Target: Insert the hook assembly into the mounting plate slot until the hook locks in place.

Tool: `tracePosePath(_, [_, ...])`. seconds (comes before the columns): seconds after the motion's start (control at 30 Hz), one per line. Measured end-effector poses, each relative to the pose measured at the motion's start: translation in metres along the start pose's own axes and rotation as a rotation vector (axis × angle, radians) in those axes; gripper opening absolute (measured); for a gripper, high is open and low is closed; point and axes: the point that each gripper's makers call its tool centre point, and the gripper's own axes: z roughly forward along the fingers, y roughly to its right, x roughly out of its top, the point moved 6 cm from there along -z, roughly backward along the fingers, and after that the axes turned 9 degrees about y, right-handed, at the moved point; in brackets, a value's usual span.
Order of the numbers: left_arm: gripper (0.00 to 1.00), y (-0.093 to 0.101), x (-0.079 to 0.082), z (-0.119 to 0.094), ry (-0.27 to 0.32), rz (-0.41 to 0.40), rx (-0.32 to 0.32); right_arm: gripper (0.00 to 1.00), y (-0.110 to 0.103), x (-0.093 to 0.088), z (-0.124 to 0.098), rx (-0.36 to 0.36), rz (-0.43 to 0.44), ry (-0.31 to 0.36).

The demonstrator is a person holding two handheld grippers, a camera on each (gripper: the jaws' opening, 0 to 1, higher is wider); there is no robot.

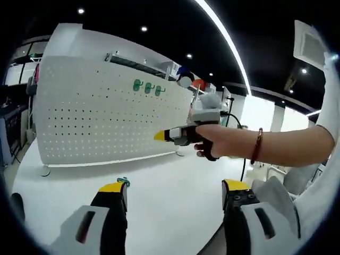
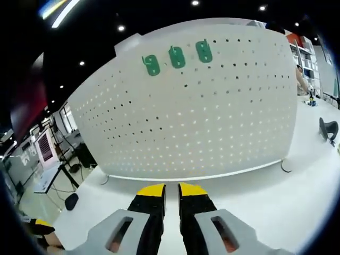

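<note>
Hooks: 3 green on pegboard (image 2: 212,106), 1 on table (image 1: 159,202); L jaws wide, R jaws closed, empty

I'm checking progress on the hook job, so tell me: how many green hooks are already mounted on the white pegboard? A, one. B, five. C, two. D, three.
D: three green hooks sit side by side in a row near the top of the white pegboard in the right gripper view, and the same three show on it in the left gripper view.
</note>
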Motion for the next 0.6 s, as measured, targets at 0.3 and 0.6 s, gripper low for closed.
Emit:
tracePosePath(0.3, [0.91,0.004,0.007,-0.003,0.101,-0.069,-0.002,0.08,-0.004,0.000,0.000,0.014,0.008,0.003])
tracePosePath(0.6, [0.71,0.002,0.012,-0.003,0.130,-0.081,0.006,0.08,-0.007,0.000,-0.001,0.017,0.006,0.008])
